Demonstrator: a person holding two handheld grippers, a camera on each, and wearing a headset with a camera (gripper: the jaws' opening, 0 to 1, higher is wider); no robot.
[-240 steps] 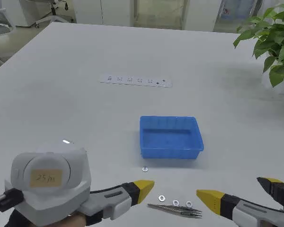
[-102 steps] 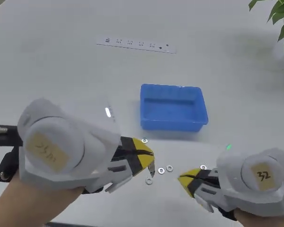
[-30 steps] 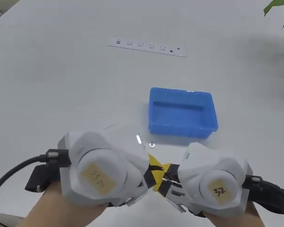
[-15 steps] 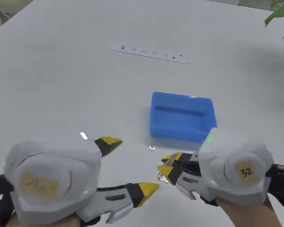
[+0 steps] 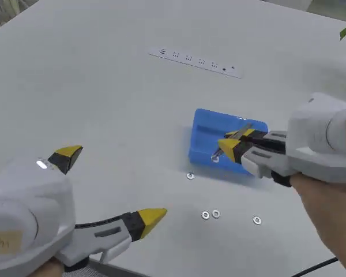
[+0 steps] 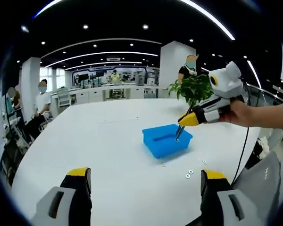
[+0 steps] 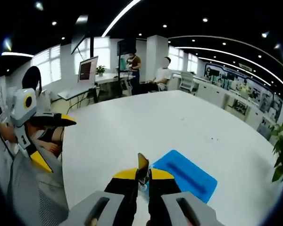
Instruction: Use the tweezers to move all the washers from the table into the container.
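The right gripper (image 5: 235, 140) has its jaws pinched nearly together on the tweezers (image 5: 222, 152); their tips hang over the near side of the blue container (image 5: 203, 138) just below; whether they carry a washer I cannot tell; four washers (image 5: 205, 215) lie loose on the white table (image 5: 104, 86), one just beside the container, three nearer the table's near edge; the left gripper (image 5: 111, 184), well apart to its left, gapes wide, holding nothing; one power strip (image 5: 199, 60) lies beyond the container; wide open tabletop on every side; around it an open-plan office with one plant (image 6: 193, 89).
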